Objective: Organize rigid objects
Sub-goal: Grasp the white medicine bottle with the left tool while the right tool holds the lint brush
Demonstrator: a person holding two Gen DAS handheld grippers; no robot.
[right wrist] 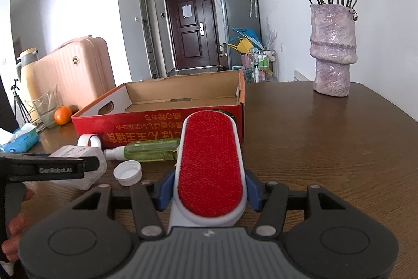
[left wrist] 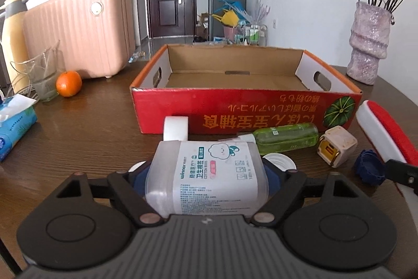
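- Cotton swab box (left wrist: 209,174): clamped between the left gripper's (left wrist: 207,175) blue pads
- Lint brush (right wrist: 212,169): clenched in the right gripper (right wrist: 209,190), red face up
- Red cardboard box (left wrist: 243,109): open, just ahead of both grippers, green bottle (left wrist: 286,136) against its near wall

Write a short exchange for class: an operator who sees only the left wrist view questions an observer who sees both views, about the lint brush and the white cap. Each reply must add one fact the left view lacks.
Operator: My view cuts off the lint brush at the right edge. Is it lying loose?
Observer: No. The right gripper is shut on it, blue pads on both sides, red face up.
Operator: The cotton swab box half hides the white cap. Which way up is it?
Observer: Hollow side up, its whole rim showing.
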